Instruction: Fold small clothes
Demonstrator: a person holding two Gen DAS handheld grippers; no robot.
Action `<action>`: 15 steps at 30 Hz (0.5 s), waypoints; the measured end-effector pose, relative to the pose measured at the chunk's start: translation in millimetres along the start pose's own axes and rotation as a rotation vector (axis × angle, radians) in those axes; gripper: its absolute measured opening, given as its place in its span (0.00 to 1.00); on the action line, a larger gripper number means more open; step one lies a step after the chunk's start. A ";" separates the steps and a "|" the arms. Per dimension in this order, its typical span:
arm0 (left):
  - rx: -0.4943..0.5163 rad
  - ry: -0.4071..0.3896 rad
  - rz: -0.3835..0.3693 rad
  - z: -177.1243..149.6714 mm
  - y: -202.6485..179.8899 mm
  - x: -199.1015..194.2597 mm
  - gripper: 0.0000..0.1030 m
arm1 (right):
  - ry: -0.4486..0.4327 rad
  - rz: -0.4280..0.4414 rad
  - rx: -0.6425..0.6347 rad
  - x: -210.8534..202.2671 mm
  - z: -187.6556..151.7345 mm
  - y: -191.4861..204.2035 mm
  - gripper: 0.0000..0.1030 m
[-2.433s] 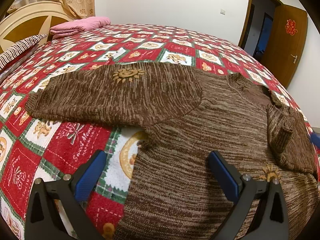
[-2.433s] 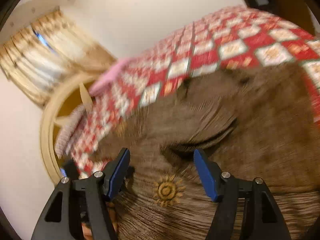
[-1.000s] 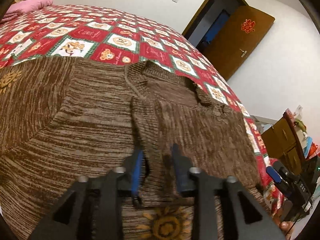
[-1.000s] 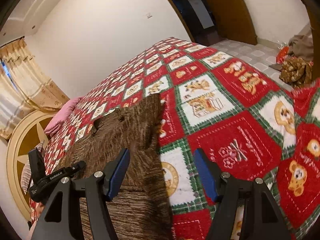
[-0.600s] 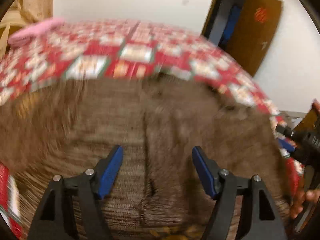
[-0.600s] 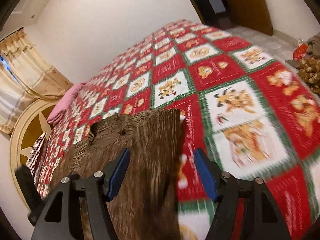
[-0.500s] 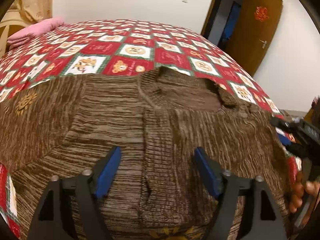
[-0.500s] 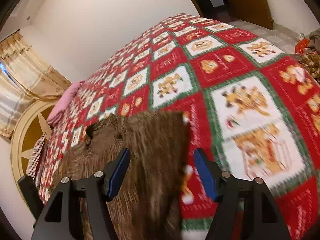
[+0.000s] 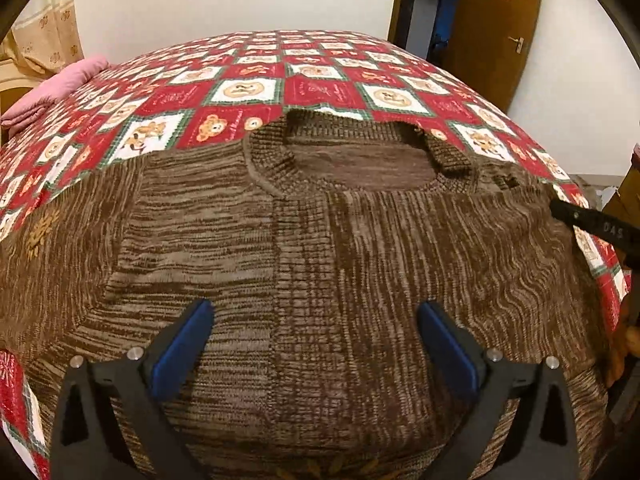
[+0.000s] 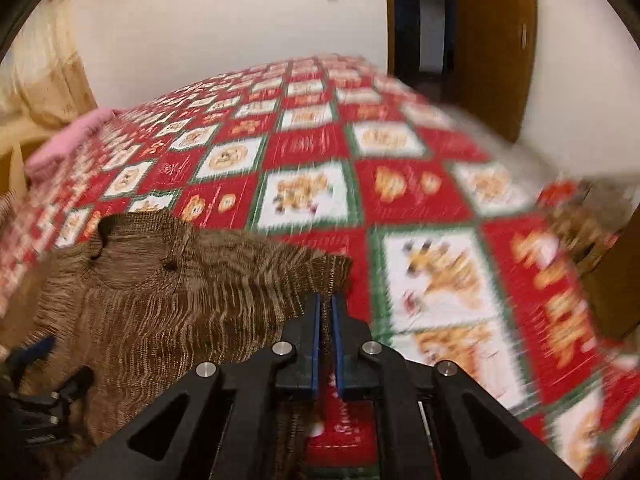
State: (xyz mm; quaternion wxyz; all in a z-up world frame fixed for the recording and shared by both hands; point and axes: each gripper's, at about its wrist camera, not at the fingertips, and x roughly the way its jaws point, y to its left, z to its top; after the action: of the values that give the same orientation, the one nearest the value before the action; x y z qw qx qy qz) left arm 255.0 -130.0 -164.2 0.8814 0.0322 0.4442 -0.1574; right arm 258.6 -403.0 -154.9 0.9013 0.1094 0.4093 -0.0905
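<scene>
A brown knitted sweater (image 9: 360, 240) lies flat on the bed, collar away from me, with one sleeve folded across its front. My left gripper (image 9: 314, 312) hovers over the sweater's lower middle. Its jaws are opening wide, and the folded sleeve's edge lies under the gap, untouched by the blue pads. In the right wrist view the sweater (image 10: 180, 300) fills the left side. My right gripper (image 10: 326, 300) is shut on its right-hand edge, where a fold of knit bunches at the pads.
A red, white and green patchwork bedspread (image 9: 320, 88) covers the bed. A folded pink cloth (image 9: 52, 88) lies at the far left by the headboard. A brown wooden door (image 9: 500, 20) stands open at the back right, and the bed's edge drops off to the right.
My left gripper has let go of the folded sleeve and spread its jaws. My right gripper swung over to the sweater's right edge and shut on it.
</scene>
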 end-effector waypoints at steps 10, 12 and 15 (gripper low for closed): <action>0.001 0.000 0.004 0.5 -1.4 1.1 1.00 | -0.101 0.164 0.049 -90.5 -36.1 -3.9 0.07; 0.001 0.000 0.005 0.6 -1.3 1.2 1.00 | -0.071 0.187 -0.066 -94.4 -56.6 27.4 0.07; -0.001 -0.001 0.001 0.6 -0.8 0.9 1.00 | 0.044 0.111 -0.152 -73.0 -86.3 50.2 0.07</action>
State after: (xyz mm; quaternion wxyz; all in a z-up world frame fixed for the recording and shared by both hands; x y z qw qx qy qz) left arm 255.7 -131.0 -164.4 0.8817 0.0319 0.4440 -0.1567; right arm 162.0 -326.1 -148.8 0.9014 0.0650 0.4281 -0.0067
